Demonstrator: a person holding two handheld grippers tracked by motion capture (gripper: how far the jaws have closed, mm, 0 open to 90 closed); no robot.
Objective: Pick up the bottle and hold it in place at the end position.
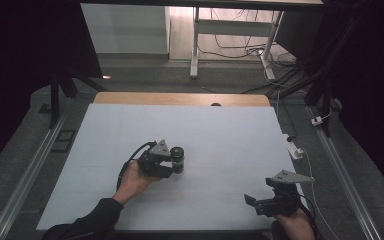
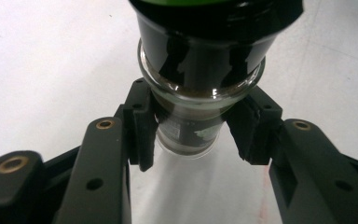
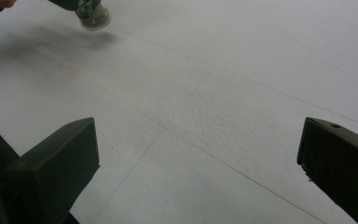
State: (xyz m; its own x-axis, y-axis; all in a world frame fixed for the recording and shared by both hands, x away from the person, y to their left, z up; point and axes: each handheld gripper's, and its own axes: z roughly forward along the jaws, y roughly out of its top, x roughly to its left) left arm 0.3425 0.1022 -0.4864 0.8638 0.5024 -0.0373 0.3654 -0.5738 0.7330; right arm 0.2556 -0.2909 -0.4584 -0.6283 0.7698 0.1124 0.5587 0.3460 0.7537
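**Small dark jar clamped in left tool, right tool idle and apart**

Near the middle of the white counter point(image 1: 220, 135), slightly toward its left and near edges: left tool point(image 1: 172, 162), clamped on a small dark glass jar with a green-rimmed black cap point(image 1: 178, 158). Held in the left hand point(image 1: 132, 182), dark sleeve entering from the near edge, black cable looping back from the tool body, grey three-cornered plate on top.

From the left gripper view: black pads point(image 2: 142, 133) pressed against the clear glass lower part of the jar point(image 2: 200, 60) from both sides, just under its thicker glass shoulder ring. Dark contents above, wide black cap at the top edge of the frame, small label partly readable between the pads, text too small to tell. Jar bottom facing the camera, white counter point(image 2: 51, 70) behind it. Whether the jar touches the counter: cannot tell from here.

From the right gripper view: jar point(image 3: 92, 16) at the far upper left, tilted, its shadow spread on the counter point(image 3: 223, 93) beneath it.

At the near right corner of the counter: right tool point(image 1: 252, 202), jaws wide apart, nothing between them, pointing left toward the jar yet well apart from it. Same in its own view: two black jaws standing at opposite sides, bare textured white counter between.
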